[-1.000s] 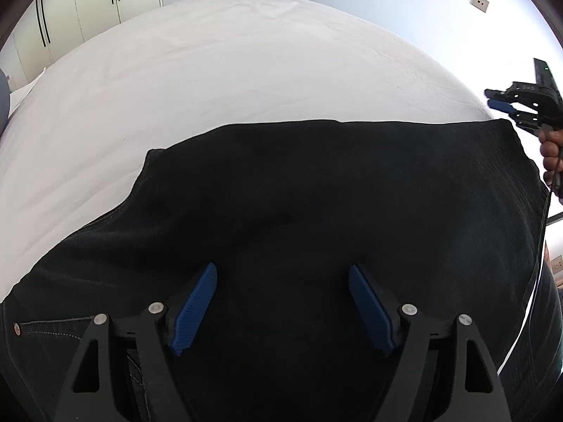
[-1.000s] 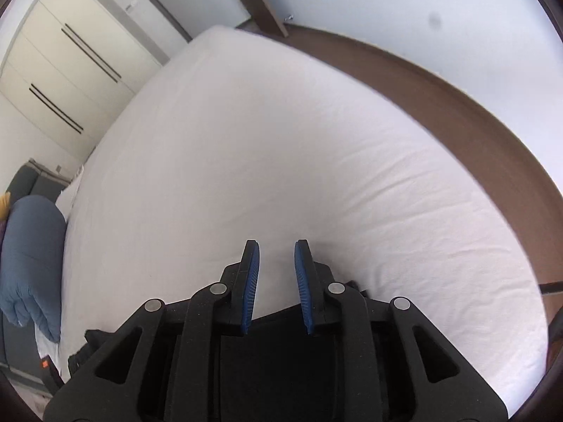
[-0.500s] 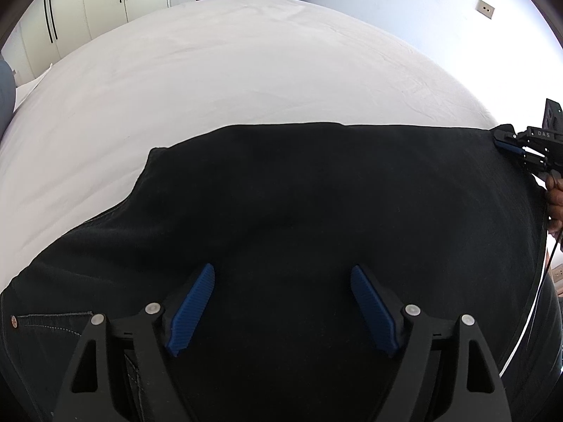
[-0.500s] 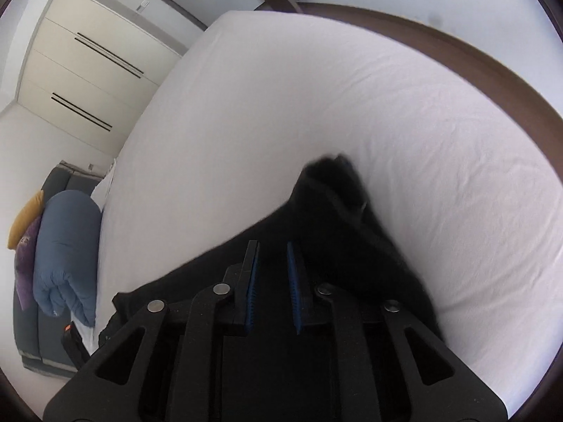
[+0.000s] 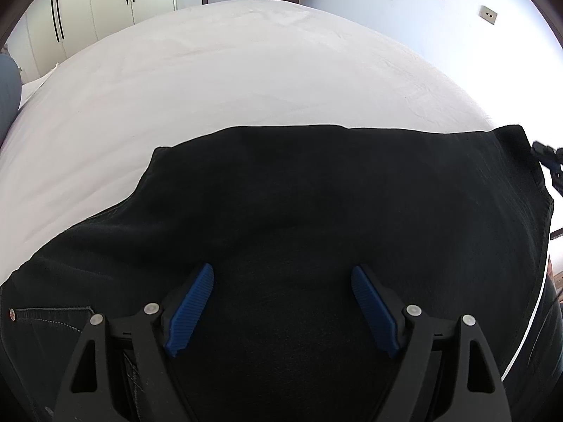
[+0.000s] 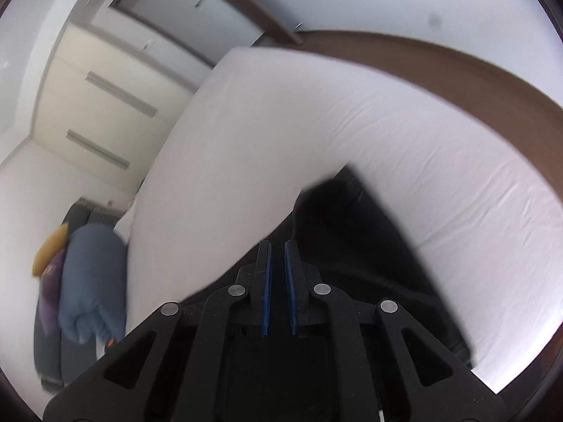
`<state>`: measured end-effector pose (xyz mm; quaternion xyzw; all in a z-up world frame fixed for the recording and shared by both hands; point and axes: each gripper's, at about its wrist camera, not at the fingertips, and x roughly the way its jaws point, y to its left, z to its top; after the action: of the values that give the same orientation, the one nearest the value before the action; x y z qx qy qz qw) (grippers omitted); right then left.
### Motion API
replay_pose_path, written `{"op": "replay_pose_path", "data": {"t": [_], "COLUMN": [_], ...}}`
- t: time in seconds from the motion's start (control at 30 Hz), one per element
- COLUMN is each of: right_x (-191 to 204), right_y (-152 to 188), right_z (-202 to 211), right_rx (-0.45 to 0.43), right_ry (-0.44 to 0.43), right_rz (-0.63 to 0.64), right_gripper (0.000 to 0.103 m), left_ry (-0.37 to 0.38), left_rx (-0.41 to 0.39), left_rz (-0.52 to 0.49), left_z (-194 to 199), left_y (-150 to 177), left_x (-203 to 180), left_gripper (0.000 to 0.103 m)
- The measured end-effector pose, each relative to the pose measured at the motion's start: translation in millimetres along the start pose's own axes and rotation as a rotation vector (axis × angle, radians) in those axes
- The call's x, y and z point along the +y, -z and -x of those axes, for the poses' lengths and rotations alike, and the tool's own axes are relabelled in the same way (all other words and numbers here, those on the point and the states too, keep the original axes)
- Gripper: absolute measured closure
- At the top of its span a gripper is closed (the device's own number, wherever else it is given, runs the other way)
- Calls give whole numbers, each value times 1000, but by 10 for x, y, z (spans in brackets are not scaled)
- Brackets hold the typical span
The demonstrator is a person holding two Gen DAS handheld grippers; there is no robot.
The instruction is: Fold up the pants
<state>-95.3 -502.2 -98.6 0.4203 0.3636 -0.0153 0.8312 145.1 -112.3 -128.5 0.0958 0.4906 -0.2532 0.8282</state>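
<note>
The black pants (image 5: pixel 316 193) lie spread across the white bed (image 5: pixel 228 70). My left gripper (image 5: pixel 281 302) is open, its blue pads wide apart just above the cloth near the waist. My right gripper (image 6: pixel 278 274) is shut on the far leg end of the pants (image 6: pixel 352 232) and lifts that corner off the sheet. The right gripper also shows at the right edge of the left wrist view (image 5: pixel 549 161), beside the hem corner.
A brown bed frame (image 6: pixel 457 66) curves round the mattress. A blue pillow (image 6: pixel 91 281) with yellow and purple cushions lies on the floor side to the left. White wardrobe doors (image 5: pixel 105 3) stand behind the bed.
My right gripper has closed on the pants' leg end and raised it. The left gripper stays open over the cloth and has barely moved.
</note>
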Motion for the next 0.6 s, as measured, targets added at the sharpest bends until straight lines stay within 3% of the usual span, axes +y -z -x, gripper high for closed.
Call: {"op": "replay_pose_path", "data": {"t": [0.07, 0.13, 0.2, 0.27, 0.4, 0.47, 0.5, 0.6], "right_x": [-9, -195, -377, -454, -755, -707, -611, -249], "right_y": [217, 417, 466, 355, 185, 29, -18, -21], "right_z": [-225, -435, -362, -268, 280, 499, 562, 489], "right_rx": [117, 205, 162, 124, -45, -114, -138, -89], "right_ry": [-23, 39, 12, 66, 256, 371, 406, 216], "right_rz": [26, 1, -13, -6, -78, -60, -21, 39], "right_gripper": [94, 97, 102, 103, 102, 92, 92, 92], "left_ry": [-3, -8, -10, -8, -7, -8, -7, -8], "left_rx": [0, -1, -2, -5, -12, -17, -19, -19], "left_rz": [3, 4, 2, 3, 5, 4, 5, 5], "left_z": [3, 10, 55, 60, 71, 73, 41, 41], "left_y": [-2, 0, -1, 11, 34, 61, 89, 92], "left_x": [0, -6, -41, -44, -47, -59, -19, -18], "left_gripper": [20, 20, 20, 20, 19, 19, 19, 19]}}
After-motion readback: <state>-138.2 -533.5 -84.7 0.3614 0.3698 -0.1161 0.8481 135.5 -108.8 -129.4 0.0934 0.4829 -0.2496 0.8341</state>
